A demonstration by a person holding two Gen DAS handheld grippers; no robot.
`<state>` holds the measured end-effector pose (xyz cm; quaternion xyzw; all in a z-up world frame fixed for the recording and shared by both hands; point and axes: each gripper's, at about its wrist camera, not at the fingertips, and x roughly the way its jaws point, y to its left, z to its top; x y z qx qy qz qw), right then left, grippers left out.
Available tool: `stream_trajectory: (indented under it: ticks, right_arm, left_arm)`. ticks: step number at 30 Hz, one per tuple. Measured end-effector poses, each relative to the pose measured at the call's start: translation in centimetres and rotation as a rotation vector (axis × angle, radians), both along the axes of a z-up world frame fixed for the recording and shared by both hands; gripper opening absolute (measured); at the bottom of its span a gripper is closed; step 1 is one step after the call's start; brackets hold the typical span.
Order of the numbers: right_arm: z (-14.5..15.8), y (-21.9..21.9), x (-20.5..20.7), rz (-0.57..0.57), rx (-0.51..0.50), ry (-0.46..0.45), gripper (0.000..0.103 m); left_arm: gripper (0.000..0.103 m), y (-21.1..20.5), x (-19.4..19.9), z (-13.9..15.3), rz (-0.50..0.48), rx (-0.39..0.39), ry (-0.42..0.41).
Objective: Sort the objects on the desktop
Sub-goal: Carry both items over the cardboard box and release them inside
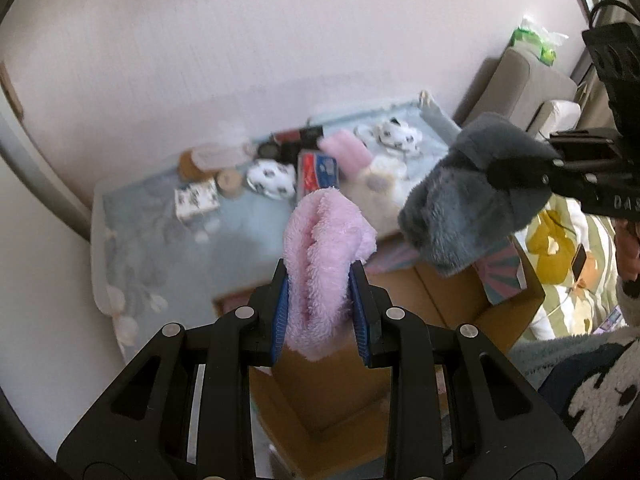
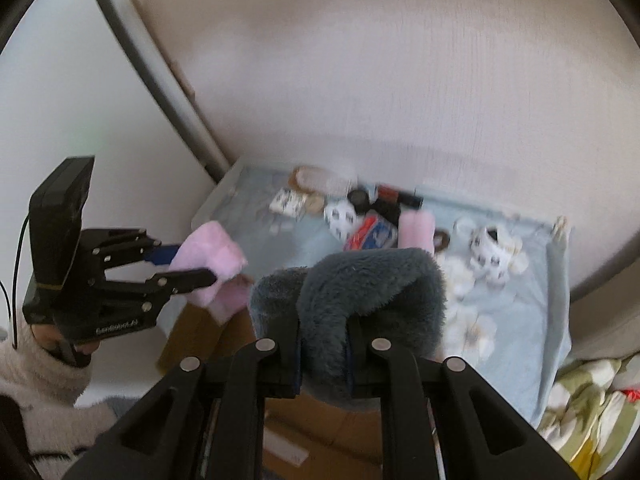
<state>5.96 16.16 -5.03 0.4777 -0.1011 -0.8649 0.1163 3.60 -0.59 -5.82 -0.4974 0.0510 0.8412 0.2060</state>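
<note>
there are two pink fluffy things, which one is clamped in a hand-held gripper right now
The pink fluffy cloth pinched between the blue pads of the left hand-held gripper, held up over the cardboard box. The other pink roll lies loose on the blue-covered table, untouched.

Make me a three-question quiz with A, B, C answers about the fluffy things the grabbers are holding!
1. What is below the pink fluffy cloth?
A. cardboard box
B. sink
C. chair

2. What colour is the fluffy thing in the right gripper?
A. yellow
B. grey-blue
C. red

3. The left gripper is:
A. wide open, empty
B. lying on the table
C. shut on the cloth

Answers: 1 A, the brown cardboard box shows beneath it. 2 B, the grey-blue plush sits between its fingers. 3 C, both fingers press the cloth.
</note>
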Motion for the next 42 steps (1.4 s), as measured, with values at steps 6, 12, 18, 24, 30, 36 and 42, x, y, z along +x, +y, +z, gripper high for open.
stream_trajectory:
  ticks: [6, 12, 18, 24, 30, 36, 42]
  right_arm:
    - [-2.5, 0.0, 2.0, 0.024, -0.042, -0.070, 0.014]
    - [-3.9, 0.0, 2.7, 0.044, -0.069, -0.108, 0.014]
    - [-4.3, -0.4, 2.7, 0.054, -0.075, -0.111, 0.014]
    - [-4.2, 0.1, 3.0, 0.041, -0.071, -0.101, 0.014]
    - [-4.6, 0.2, 3.2, 0.031, -0.045, -0.114, 0.014]
    - [-4.8, 0.7, 3.4, -0.003, 0.022, -0.130, 0.058]
    - [-4.3, 2.0, 4.1, -0.063, 0.063, -0.097, 0.070]
  left_arm:
    - [0.025, 1.6, 1.8, -2.6, 0.011, -0.026, -0.060]
    - [0.025, 2.3, 2.6, -4.6, 0.031, -0.047, -0.103]
    - [0.025, 2.4, 2.7, -5.2, 0.039, -0.055, -0.109]
    - [0.025, 2.4, 2.7, -5.2, 0.047, -0.056, -0.107]
    - [0.032, 2.9, 2.4, -5.5, 0.041, -0.063, -0.143]
    - [0.103, 2.4, 2.3, -5.6, 0.078, -0.026, -0.155]
    - [0.103, 1.9, 2.0, -5.1, 0.098, -0.045, -0.137]
